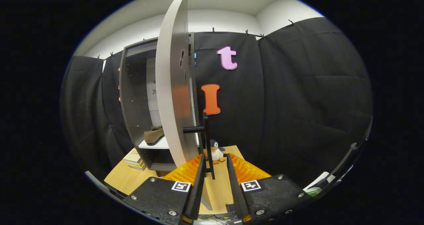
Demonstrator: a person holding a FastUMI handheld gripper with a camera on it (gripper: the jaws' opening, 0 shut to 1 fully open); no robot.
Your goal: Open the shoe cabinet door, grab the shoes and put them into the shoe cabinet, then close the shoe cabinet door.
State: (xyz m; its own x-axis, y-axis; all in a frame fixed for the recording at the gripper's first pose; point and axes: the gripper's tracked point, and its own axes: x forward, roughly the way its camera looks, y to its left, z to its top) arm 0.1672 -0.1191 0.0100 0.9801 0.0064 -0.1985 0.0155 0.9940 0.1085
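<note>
cabinet [132, 95]: tall grey unit on the wooden table [127, 180], open, standing left of and beyond the fingers
door [172, 85]: swung wide, seen nearly edge-on, its long axis vertical — its free edge is nearest the claw
handle [207, 142]: dark vertical bar on a short stem off the door face, lower end sitting between the 2 fingers
gripper [215, 162]: fingers parted, 1 on each side of the bar, no clear contact — released, holding nothing
shoe [154, 134]: brown slipper already on the white shelf [155, 143] inside
books [134, 158]: small stack beside the cabinet foot
penguin toy [217, 152]: just beyond the fingertips
read: closing looks like the step left — door must swing left
</note>
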